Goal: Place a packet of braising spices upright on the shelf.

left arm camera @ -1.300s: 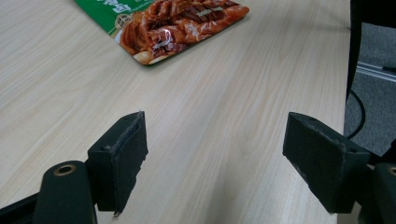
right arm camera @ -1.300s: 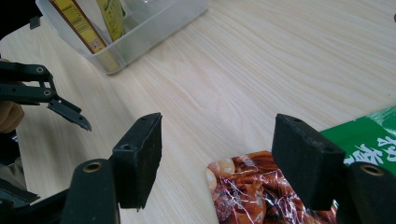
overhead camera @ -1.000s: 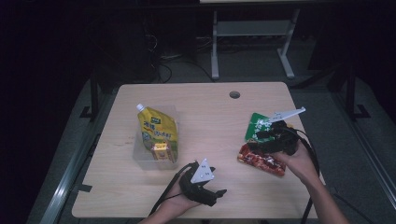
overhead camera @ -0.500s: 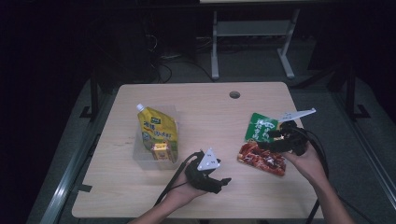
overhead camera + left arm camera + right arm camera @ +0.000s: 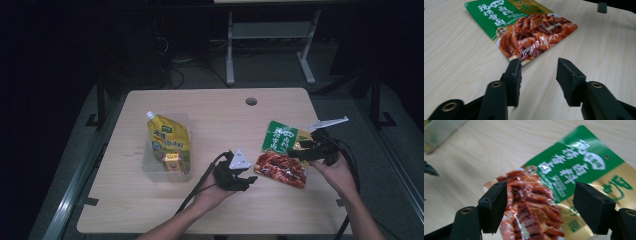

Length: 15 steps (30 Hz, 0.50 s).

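Observation:
A flat food packet (image 5: 281,137), green at the top with a picture of red braised meat below, lies on the wooden table (image 5: 210,115) at the right. In the left gripper view the packet (image 5: 529,27) lies just ahead of my left gripper (image 5: 539,67). Its jaws have just been closing and stand apart with nothing between them; the packet's near corner is by the left jaw's tip. From above, the left gripper (image 5: 252,177) sits at the packet's left edge. My right gripper (image 5: 300,152) comes in from the right, its jaws wide apart over the packet (image 5: 564,177), not pressing it.
A clear plastic bin (image 5: 150,172) stands at the left of the table, holding a yellow spouted pouch (image 5: 170,137) and a small box (image 5: 171,161). A cable hole (image 5: 251,101) is near the far edge. A white metal frame (image 5: 270,35) stands on the floor beyond.
The left gripper has moved right, up to the packet's left edge, and its jaws have narrowed. The right gripper has shifted a little to the right over the packet.

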### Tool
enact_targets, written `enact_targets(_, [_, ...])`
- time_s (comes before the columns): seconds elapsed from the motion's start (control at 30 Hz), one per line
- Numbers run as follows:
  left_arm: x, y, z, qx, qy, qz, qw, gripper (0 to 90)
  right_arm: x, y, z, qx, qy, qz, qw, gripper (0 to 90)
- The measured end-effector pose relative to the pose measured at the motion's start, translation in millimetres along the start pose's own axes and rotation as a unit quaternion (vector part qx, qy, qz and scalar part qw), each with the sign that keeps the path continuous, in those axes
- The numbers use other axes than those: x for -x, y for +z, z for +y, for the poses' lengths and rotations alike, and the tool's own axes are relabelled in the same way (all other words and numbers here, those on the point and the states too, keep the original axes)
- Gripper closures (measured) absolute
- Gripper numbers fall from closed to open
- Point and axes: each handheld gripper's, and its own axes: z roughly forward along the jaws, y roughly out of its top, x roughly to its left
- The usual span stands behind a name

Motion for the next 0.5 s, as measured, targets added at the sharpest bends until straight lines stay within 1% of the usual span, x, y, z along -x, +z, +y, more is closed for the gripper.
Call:
enact_targets(0.13, [-2.4, 11.1, 5.9, -0.01, 0.004, -0.002, 0.9999, 63.8, 10.8, 2.7, -2.2, -0.006, 0.014, -0.011, 0.9998, 28.5])
enact_targets(0.17, [-3.0, 13.1, 7.0, -0.01, 0.004, -0.002, 0.9999, 67.5, 15.1, 3.9, -3.2, -0.012, 0.026, -0.017, 0.9995, 29.0])
enact_targets(0.2, [-3.5, 15.4, 8.5, -0.01, 0.003, 0.0, 0.9999, 67.5, 15.1, 3.9, -3.2, -0.012, 0.026, -0.017, 0.9995, 29.0])
enact_targets(0.27, [-4.9, 22.0, 11.1, -0.015, 0.004, 0.006, 0.9999, 71.5, 20.2, 4.7, -3.4, -0.017, 0.035, -0.026, 0.9989, 29.2])
enact_targets(0.3, [-5.4, 25.3, 12.1, -0.019, 0.003, 0.006, 0.9998, 73.4, 22.7, 4.7, -3.4, -0.018, 0.04, -0.027, 0.9987, 30.2])
enact_targets(0.33, [-5.8, 28.4, 12.9, -0.021, 0.002, 0.007, 0.9998, 75.5, 25.5, 5.0, -3.4, -0.017, 0.039, -0.027, 0.9987, 30.8])
enact_targets(0.4, [-6.4, 34.9, 14.5, -0.028, 0.005, 0.008, 0.9996, 79.6, 28.5, 4.9, -2.3, -0.018, 0.049, -0.035, 0.998, 31.3])
enact_targets(0.5, [-7.8, 44.7, 17.1, -0.032, -0.003, 0.006, 0.9995, 83.8, 34.4, 4.3, 0.8, -0.019, 0.068, -0.044, 0.9965, 33.7])
